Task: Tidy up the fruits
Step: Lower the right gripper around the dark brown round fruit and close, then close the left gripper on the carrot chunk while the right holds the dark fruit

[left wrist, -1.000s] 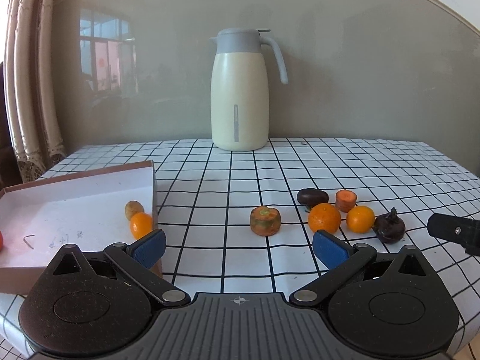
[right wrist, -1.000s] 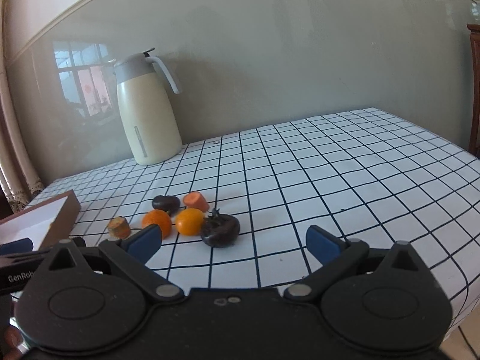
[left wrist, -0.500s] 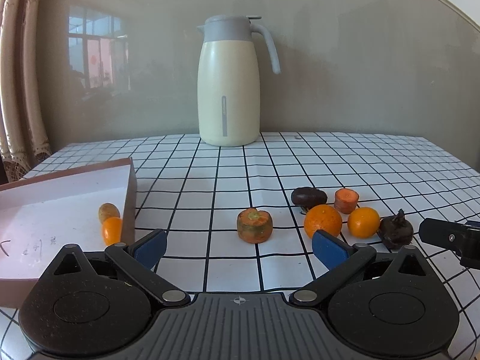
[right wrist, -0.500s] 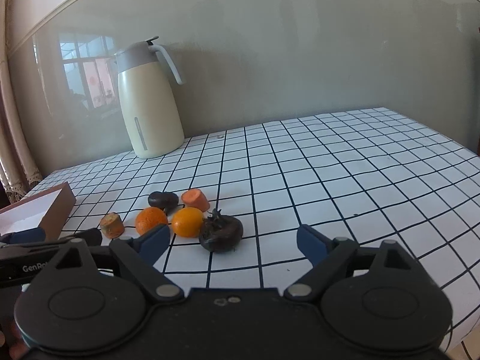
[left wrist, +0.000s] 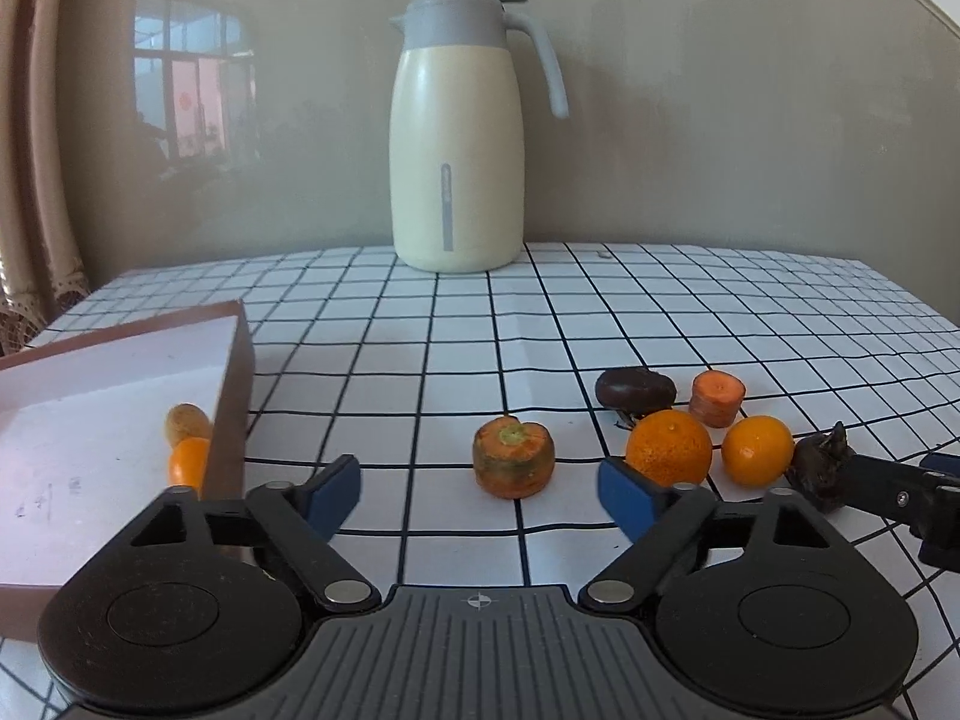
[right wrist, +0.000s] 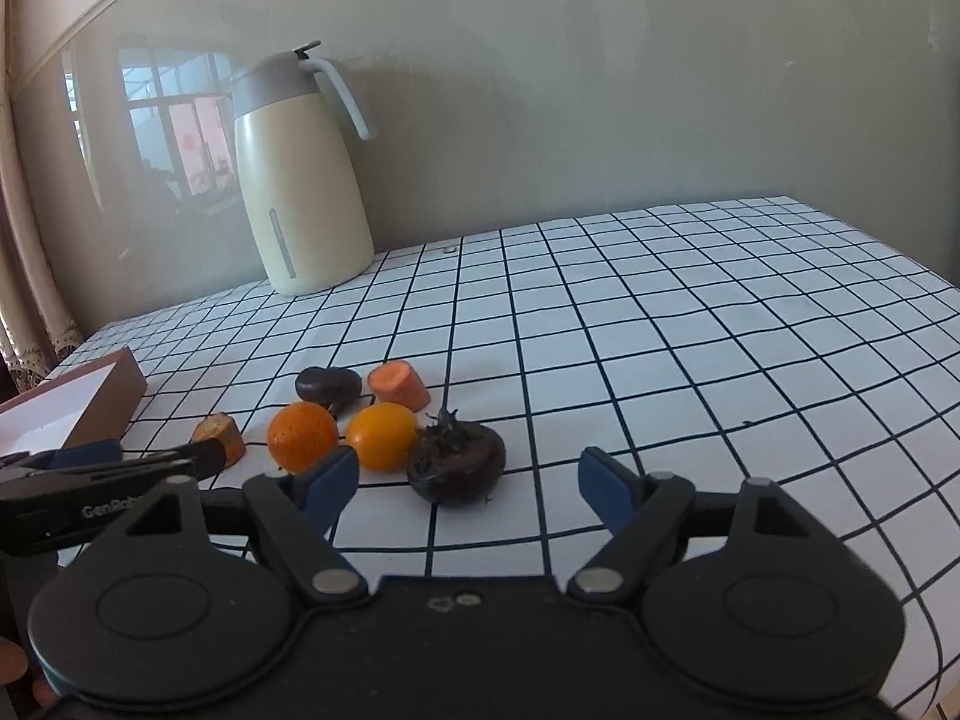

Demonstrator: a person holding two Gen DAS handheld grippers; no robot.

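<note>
Left tongs (left wrist: 480, 495): black plastic linkage arms with blue rubbery pads, jaws partly open and just now closing, nothing gripped. A stubby carrot chunk (left wrist: 512, 464), cut face up with a greenish core and dull mottled skin, stands on the bench (left wrist: 420, 330) in line with the gap but beyond the pads, touching neither.

Right tongs (right wrist: 468, 483): same build, jaws likewise partly open and just now closing, empty. A dark, wrinkled, flattened-round fruit (right wrist: 456, 464) with a dried spiky calyx lies just ahead of the gap, clear of both pads.

The bench carries a white cloth ruled in a black grid. Loose on it, clustered: two glossy dimpled oranges (left wrist: 669, 447) and (left wrist: 757, 450), a tapered carrot stump (left wrist: 717, 397) with a smooth cut top, and a dark oval fruit (left wrist: 636, 387) whose kind is hard to make out.

A shallow cardboard box (left wrist: 231, 396), brown outside and white inside, sits at the left, cut off by the frame edge. Inside it, a small orange (left wrist: 188, 461) and a brownish oval fruit (left wrist: 186, 422) are partly hidden by the near wall.

At the rear stands a smooth cream jug (left wrist: 454, 138) with a grey lid and handle, against a glossy wall reflecting a window.
</note>
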